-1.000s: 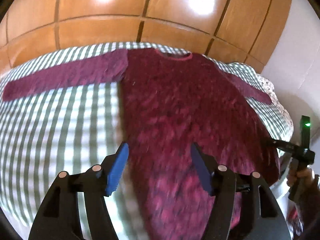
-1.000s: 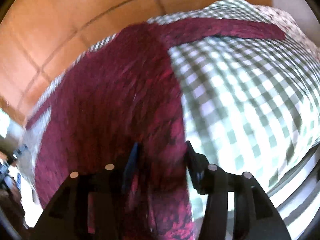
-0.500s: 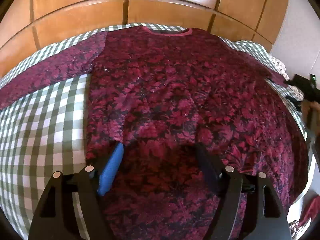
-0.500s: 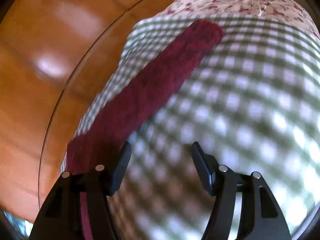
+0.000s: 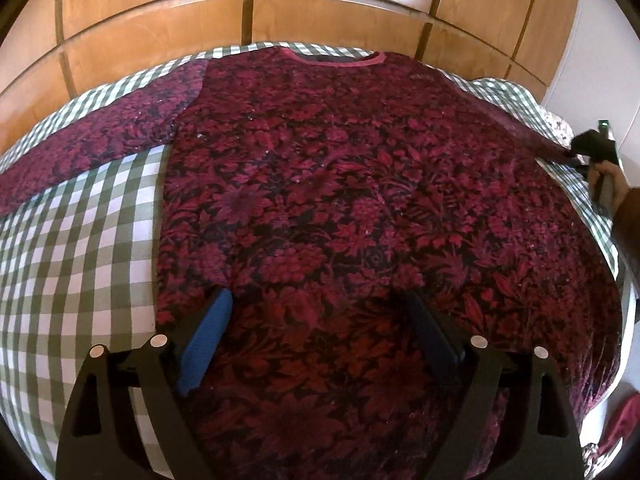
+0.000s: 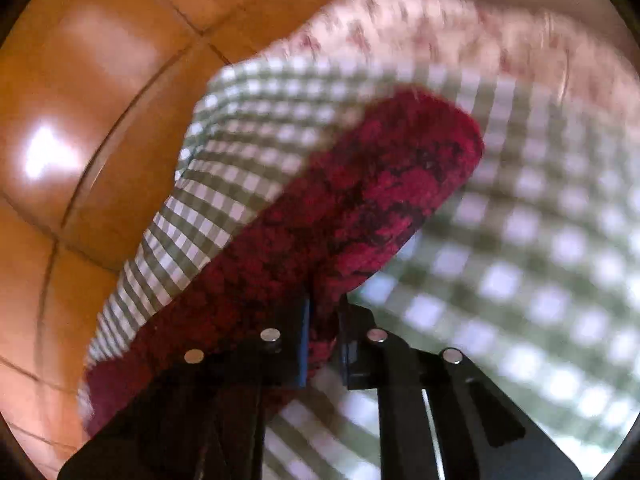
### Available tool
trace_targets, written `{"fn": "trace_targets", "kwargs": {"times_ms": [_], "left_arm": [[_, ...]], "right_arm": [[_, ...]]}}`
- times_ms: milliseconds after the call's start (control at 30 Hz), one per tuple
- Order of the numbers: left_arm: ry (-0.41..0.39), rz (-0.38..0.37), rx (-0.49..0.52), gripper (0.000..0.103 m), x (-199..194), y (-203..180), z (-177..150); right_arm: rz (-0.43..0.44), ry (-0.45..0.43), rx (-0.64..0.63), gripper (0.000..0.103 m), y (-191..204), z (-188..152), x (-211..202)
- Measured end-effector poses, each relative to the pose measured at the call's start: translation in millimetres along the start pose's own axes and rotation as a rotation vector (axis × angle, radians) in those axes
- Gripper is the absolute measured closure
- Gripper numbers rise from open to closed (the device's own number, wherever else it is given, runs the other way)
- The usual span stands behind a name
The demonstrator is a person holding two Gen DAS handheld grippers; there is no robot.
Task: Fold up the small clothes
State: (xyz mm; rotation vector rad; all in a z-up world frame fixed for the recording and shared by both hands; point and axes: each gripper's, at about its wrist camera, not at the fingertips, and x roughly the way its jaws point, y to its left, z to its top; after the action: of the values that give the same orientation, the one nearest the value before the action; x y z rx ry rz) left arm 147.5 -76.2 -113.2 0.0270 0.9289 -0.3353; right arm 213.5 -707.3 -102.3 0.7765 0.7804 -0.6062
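A dark red floral sweater lies flat on a green-and-white checked cloth, neckline toward the far wooden wall, its left sleeve stretched out to the left. My left gripper hovers low over the sweater's lower body, its jaws opening wide, with nothing pinched between them. My right gripper is shut on the sweater's right sleeve, a fold of fabric squeezed between the pads and the cuff end sticking out beyond them. That gripper also shows at the right edge of the left wrist view, held by a hand.
Wooden panelled doors stand just behind the bed's far edge. A floral-print fabric lies past the checked cloth on the right. A white wall bounds the right side. Something red lies low at the right.
My right gripper moved out along the right sleeve and shut on it near the cuff. My left gripper dropped closer to the sweater's body and its jaws spread wider.
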Motion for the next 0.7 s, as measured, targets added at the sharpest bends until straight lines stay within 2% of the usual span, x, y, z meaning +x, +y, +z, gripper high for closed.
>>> {"fn": "trace_targets", "kwargs": {"times_ms": [67, 100, 200, 333, 533, 700], "left_arm": [[-0.003, -0.001, 0.0, 0.015, 0, 0, 0], [-0.005, -0.002, 0.002, 0.015, 0, 0, 0], [-0.009, -0.002, 0.003, 0.015, 0, 0, -1], [-0.019, 0.0, 0.003, 0.015, 0, 1, -1], [-0.022, -0.017, -0.001, 0.012, 0, 1, -2], [-0.025, -0.023, -0.006, 0.011, -1, 1, -2]], "right_arm": [[-0.065, 0.025, 0.033, 0.095, -22, -7, 6], [-0.043, 0.027, 0.041, 0.096, -30, -11, 9], [-0.06, 0.018, 0.001, 0.095, -21, -11, 8], [-0.033, 0.021, 0.009, 0.095, -10, -4, 1], [0.053, -0.039, -0.161, 0.095, 49, -8, -32], [0.172, -0.063, -0.351, 0.095, 129, -39, -57]]}}
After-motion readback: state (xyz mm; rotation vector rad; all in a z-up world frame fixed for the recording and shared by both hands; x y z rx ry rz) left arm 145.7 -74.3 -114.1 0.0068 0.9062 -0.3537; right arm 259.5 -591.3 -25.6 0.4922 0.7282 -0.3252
